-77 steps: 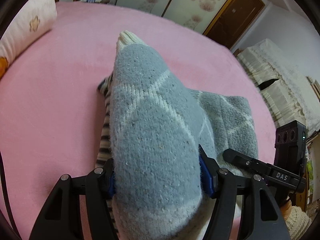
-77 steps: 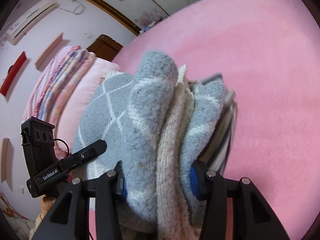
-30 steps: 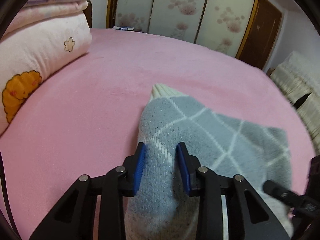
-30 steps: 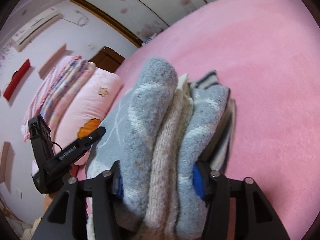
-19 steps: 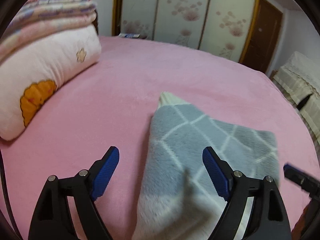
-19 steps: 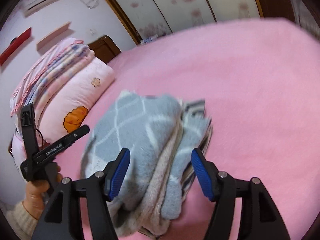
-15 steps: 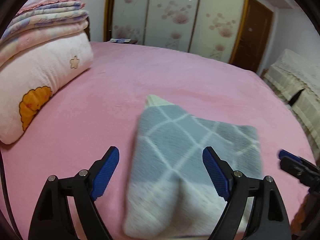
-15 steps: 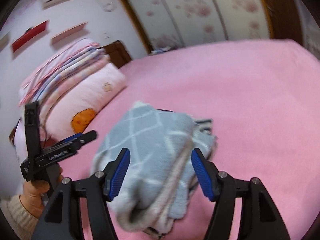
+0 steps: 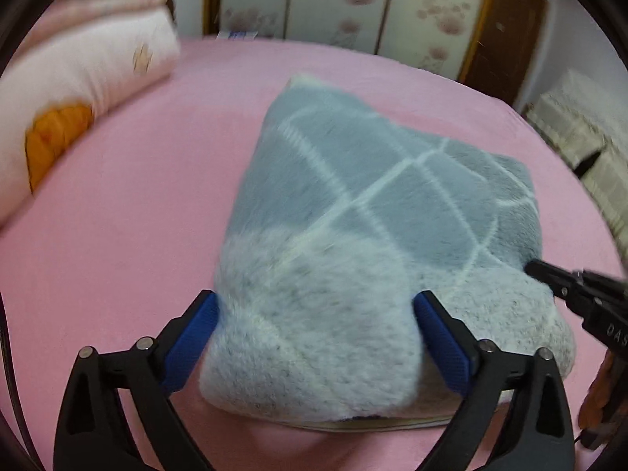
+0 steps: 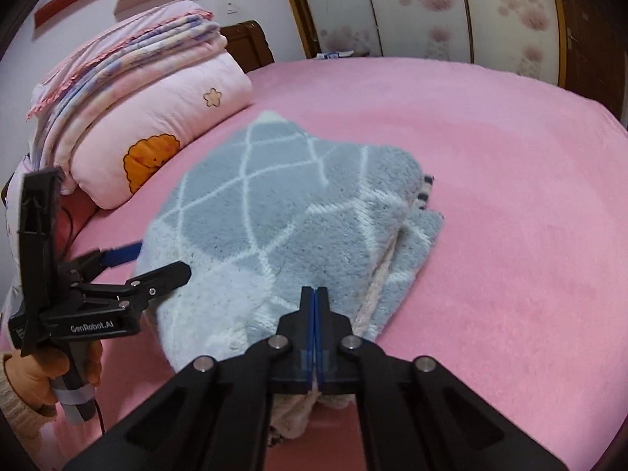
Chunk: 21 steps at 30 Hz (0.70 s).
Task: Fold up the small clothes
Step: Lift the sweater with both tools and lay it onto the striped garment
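the folded sweater [image 10: 282,204] is seen in grey-blue, crossed by a white diamond lattice and paled to cream at its hem. a dark-and-white striped edge [image 10: 426,188], possibly another garment, is glimpsed beneath. the bedspread [image 10: 490,165] is shown in plain pink. the pillow [image 10: 157,125] is marked with an orange motif.

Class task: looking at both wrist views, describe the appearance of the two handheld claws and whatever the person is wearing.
Both claws are black, angular plastic with silver screw heads and ribbed blue pads. The left claw carries white "GenRobot.AI" lettering, a tall black block on top, a grey handle and a thin dark cable. The right claw has the same black arms and blue pads. A cream knitted sleeve shows.
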Available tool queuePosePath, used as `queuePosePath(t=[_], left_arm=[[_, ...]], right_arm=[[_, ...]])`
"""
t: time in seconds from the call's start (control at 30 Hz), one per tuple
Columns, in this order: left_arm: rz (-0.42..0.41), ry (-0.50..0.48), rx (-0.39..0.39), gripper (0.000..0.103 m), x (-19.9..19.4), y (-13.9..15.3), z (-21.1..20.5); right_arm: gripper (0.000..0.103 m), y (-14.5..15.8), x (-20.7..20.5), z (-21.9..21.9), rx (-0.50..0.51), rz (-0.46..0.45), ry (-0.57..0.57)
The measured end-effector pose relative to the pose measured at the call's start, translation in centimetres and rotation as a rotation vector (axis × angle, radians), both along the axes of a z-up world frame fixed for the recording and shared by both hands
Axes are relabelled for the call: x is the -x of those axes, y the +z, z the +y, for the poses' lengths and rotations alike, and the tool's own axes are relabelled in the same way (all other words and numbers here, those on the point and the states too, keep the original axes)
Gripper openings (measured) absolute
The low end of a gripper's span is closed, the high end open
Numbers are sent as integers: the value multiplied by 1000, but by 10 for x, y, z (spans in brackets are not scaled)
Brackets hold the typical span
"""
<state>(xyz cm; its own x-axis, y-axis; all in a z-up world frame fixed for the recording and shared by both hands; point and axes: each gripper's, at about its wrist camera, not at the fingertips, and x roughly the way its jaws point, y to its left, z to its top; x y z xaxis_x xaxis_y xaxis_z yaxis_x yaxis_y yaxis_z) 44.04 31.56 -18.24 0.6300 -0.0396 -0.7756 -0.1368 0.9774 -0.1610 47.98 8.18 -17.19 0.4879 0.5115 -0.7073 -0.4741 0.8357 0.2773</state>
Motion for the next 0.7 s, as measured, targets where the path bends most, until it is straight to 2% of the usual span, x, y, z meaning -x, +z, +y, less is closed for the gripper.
queuePosePath(t=[0.03,0.17,0.3,0.7], left_arm=[[-3,19,22,101,1,-2,3],[-1,33,8,101,4,1,-1],[12,69,13,101,15,17,-5],[-7,-6,-116,101,105,111,-88]], right_arm=[[0,0,1,0,-4,0,1],[0,9,8,5,6,-11,0],[0,24,20,-5,-21,-10,-14],[0,88,111,-69,-22,-32,-36]])
